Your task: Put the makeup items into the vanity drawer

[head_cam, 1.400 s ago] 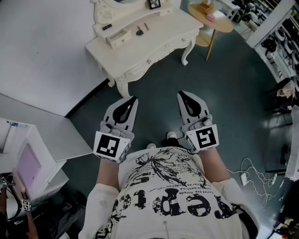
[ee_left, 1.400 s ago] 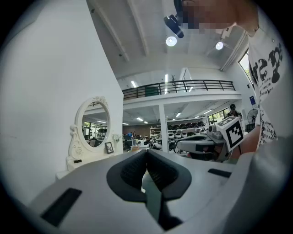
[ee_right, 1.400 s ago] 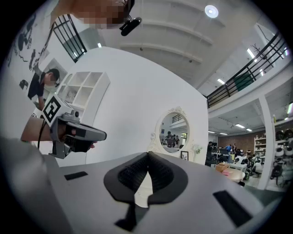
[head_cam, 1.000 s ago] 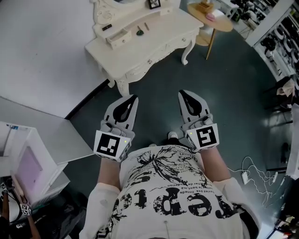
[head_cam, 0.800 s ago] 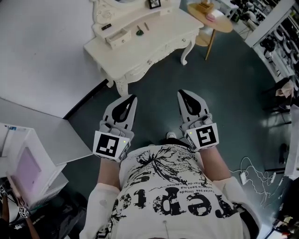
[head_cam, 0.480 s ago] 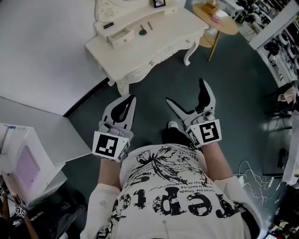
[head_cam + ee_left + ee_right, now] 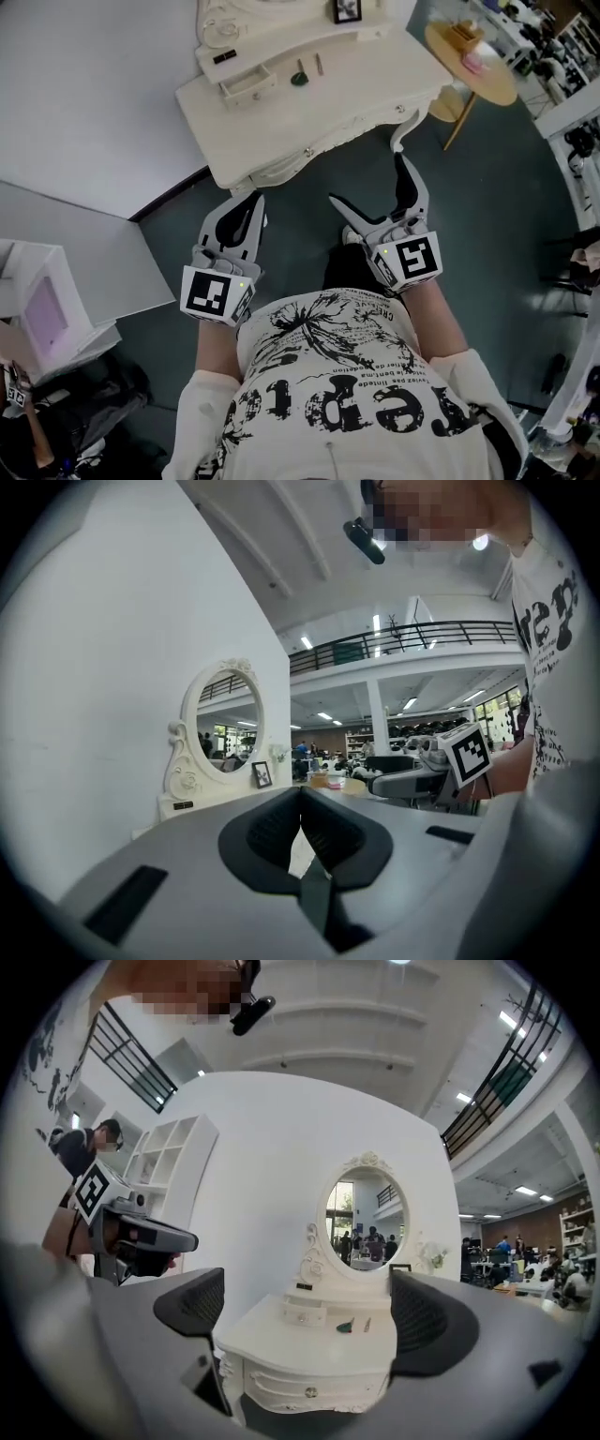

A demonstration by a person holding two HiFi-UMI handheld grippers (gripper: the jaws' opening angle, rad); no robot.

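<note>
Right gripper [image 7: 309,1314]: the jaws stand wide apart and have just been opening. Nothing sits between the pads; through the gap I see only the vanity table [image 7: 314,1340], well ahead. Left gripper [image 7: 302,806]: the jaws are together, tips meeting, with nothing pinched. I hold both grippers level in front of the torso, above the dark floor [image 7: 506,187] and short of the table's front edge.

Task items: a small green item [image 7: 299,80] and a slim stick [image 7: 319,64] lie close together on the tabletop, just right of the small upper drawer [image 7: 246,82]. That drawer appears pulled out, though at this range I cannot confirm it. A dark item [image 7: 223,58] rests on the shelf above it, below the oval mirror [image 7: 364,1221].

Assessment: this is the approach, and nothing is stowed yet. To do it well, I should close squarely on the table front and lead with the opened right gripper toward the green item. The pads should straddle it before I squeeze. The left gripper should stay clear of the drawer mouth.
</note>
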